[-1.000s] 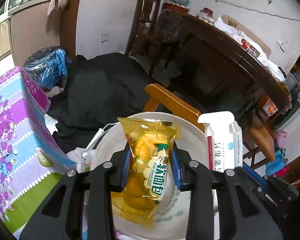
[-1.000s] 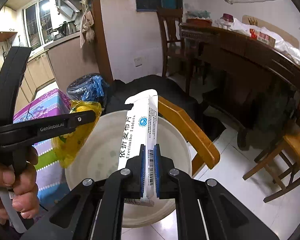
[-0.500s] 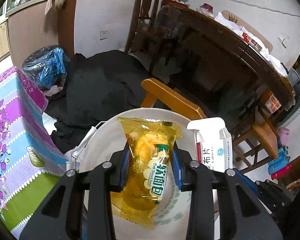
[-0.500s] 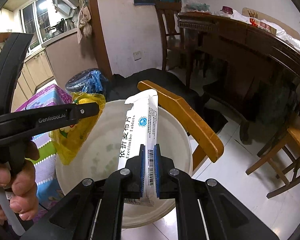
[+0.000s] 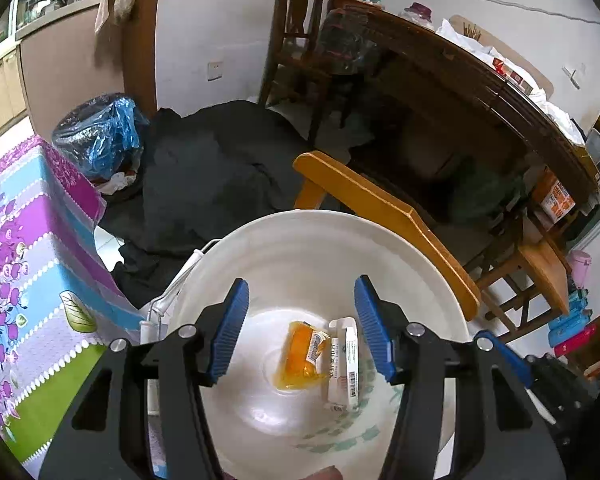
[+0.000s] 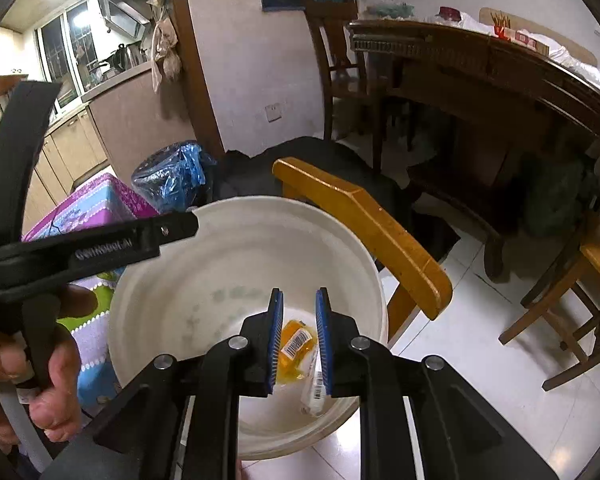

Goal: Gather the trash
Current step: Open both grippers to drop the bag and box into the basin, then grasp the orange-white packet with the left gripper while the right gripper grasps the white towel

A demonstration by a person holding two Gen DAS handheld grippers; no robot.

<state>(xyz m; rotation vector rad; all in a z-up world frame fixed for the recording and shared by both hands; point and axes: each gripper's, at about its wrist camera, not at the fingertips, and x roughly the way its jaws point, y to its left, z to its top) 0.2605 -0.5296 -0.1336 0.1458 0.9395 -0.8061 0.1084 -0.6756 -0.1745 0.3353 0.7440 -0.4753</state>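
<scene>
Both my left tongs [image 5: 300,326] and right tongs [image 6: 299,342] hung released above the round white plastic bucket [image 5: 320,240], where the yellow snack packet [image 5: 302,354] touched the white tablet box [image 5: 344,364].

A light wooden chair back [image 5: 384,216] slants just beyond the jaws to the right. Left of the jaws hangs a purple floral tablecloth [image 5: 32,264]. Farther ahead lies dark cloth [image 5: 216,176], a blue plastic bag [image 5: 104,136] to its left. A dark wooden table [image 5: 472,92] stands far ahead on the right.
</scene>
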